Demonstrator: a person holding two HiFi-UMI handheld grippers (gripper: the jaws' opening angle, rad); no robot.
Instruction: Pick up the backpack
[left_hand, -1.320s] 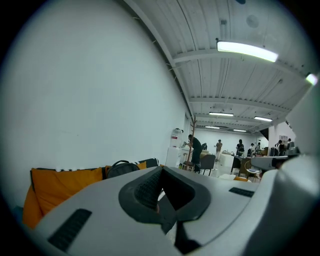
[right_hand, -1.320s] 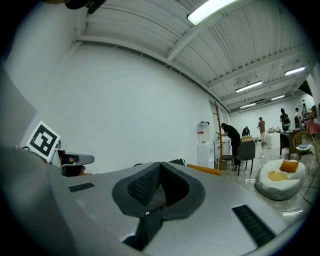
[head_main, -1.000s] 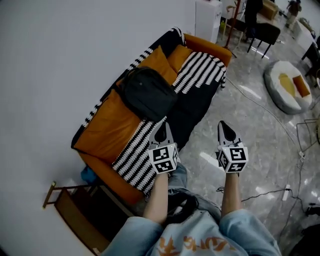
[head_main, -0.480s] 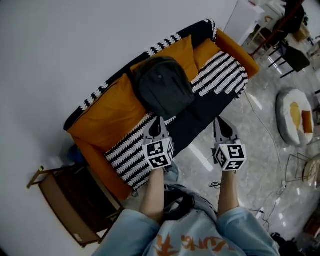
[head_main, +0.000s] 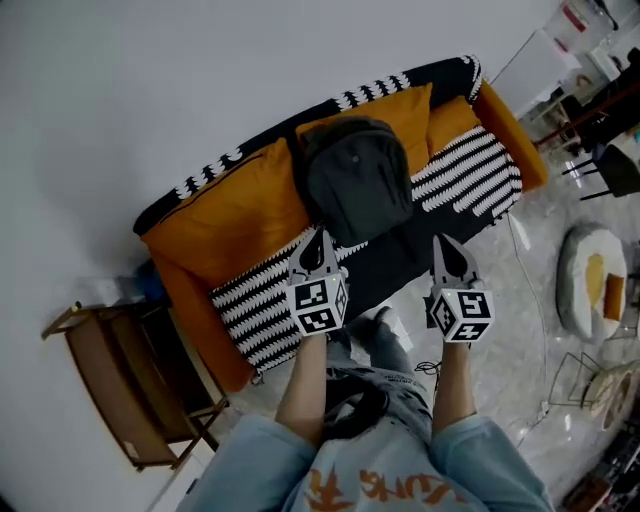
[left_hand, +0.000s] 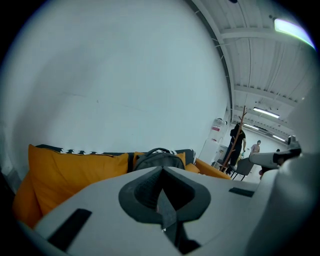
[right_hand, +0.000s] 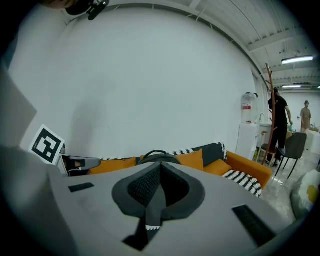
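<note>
The left tool (head_main: 318, 240) is closed tight, its jaws pressed together with nothing between them; the right tool (head_main: 447, 248) is closed and empty in the same way; both are held side by side, pointing at the sofa (head_main: 190, 300) from in front of its seat edge. The dark backpack (head_main: 357, 190) stands upright near the middle of the sofa, its back leaning on the orange cushions (head_main: 235, 215); it lies just beyond the left tool's tip, and neither tool touches it. A black-and-white striped throw (head_main: 468, 172) covers the seat under and beside the backpack; a white wall (head_main: 150, 80) rises behind the sofa; a wooden stand (head_main: 110, 380) sits at the sofa's left end on the glossy floor (head_main: 510, 330).
</note>
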